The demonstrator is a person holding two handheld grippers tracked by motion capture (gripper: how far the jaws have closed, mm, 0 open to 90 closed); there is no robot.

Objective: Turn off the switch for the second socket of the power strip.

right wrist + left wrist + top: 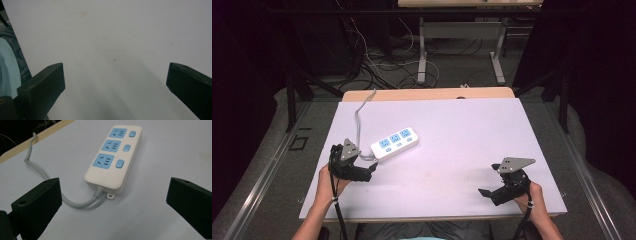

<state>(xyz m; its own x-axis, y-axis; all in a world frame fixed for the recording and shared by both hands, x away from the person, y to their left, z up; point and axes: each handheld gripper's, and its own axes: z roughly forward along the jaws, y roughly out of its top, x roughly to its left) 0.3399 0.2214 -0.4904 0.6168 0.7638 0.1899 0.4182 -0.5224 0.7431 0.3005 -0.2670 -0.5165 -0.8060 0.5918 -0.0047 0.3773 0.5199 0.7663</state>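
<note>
Left gripper view: my left claw [113,202] gapes wide with nothing in it, its jaws at the lower corners. Between and just beyond them, at upper centre, lies the white power strip [113,157], its grey cord [75,203] curling to the upper left across the white table [175,150]. My right claw [115,82] also gapes empty.

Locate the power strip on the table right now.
In the high view the power strip lies on the table's left half, just ahead of the open left hand-held gripper.
</note>
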